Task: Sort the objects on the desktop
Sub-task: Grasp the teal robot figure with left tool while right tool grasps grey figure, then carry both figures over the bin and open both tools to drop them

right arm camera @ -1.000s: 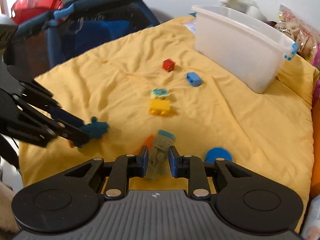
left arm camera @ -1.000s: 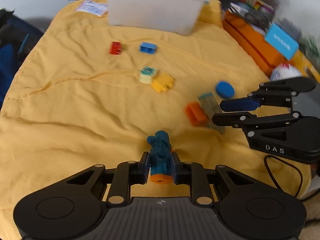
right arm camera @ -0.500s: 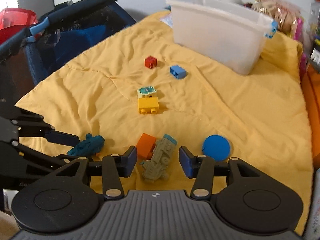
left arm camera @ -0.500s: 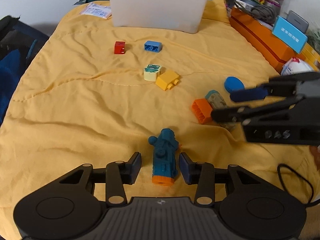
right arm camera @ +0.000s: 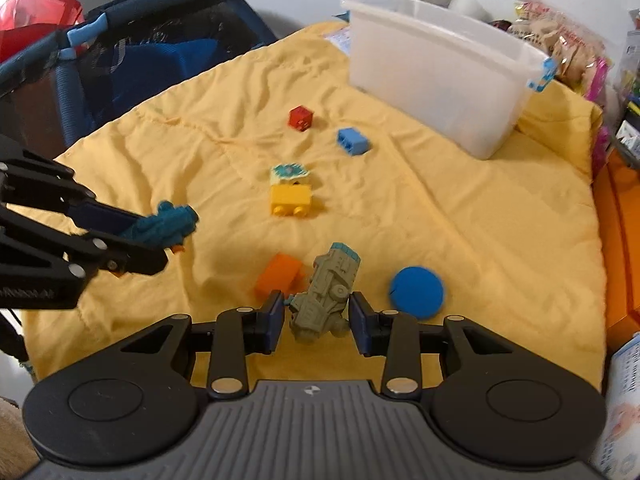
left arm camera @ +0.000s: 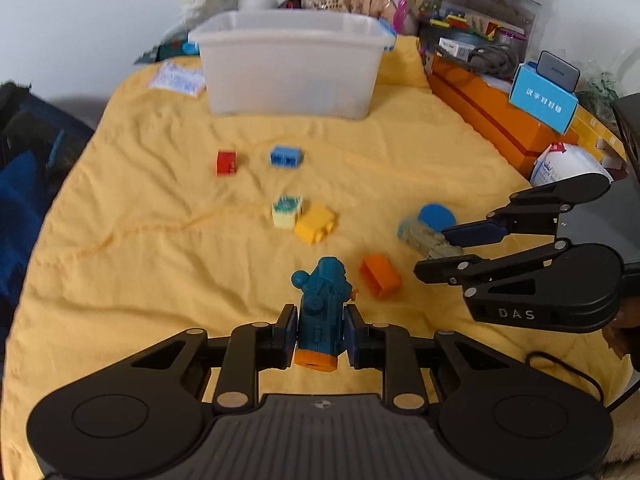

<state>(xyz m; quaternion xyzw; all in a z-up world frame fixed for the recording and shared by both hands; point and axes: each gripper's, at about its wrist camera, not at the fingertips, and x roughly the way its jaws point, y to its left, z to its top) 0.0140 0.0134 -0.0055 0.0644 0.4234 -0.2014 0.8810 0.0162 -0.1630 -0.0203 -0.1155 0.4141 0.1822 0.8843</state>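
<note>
My left gripper point(left arm camera: 320, 322) is closing, and its pads press on a teal toy figure with an orange base point(left arm camera: 322, 300). The right wrist view shows that toy point(right arm camera: 168, 226) held just off the yellow cloth in the left gripper point(right arm camera: 154, 240). A grey-green toy vehicle point(right arm camera: 332, 284) lies on the cloth between the jaws of my right gripper point(right arm camera: 316, 316). These jaws are closing, with small gaps left at the pads. The left wrist view shows the right gripper point(left arm camera: 432, 252) around that grey toy point(left arm camera: 420, 236). A white plastic bin point(left arm camera: 288, 76) stands at the cloth's far end.
On the yellow cloth point(left arm camera: 140, 260) lie a red block point(left arm camera: 226, 162), a blue block point(left arm camera: 286, 156), a cream picture tile point(left arm camera: 286, 210), a yellow block point(left arm camera: 316, 224), an orange block point(left arm camera: 380, 276) and a blue disc point(left arm camera: 436, 216). Orange boxes point(left arm camera: 488, 116) and clutter line the right; a dark blue fabric frame point(right arm camera: 120, 52) the left.
Half a second ago both grippers stood wide with the toys lying between them. Now the left has shut on the teal toy and risen slightly. The right jaws have narrowed around the grey toy.
</note>
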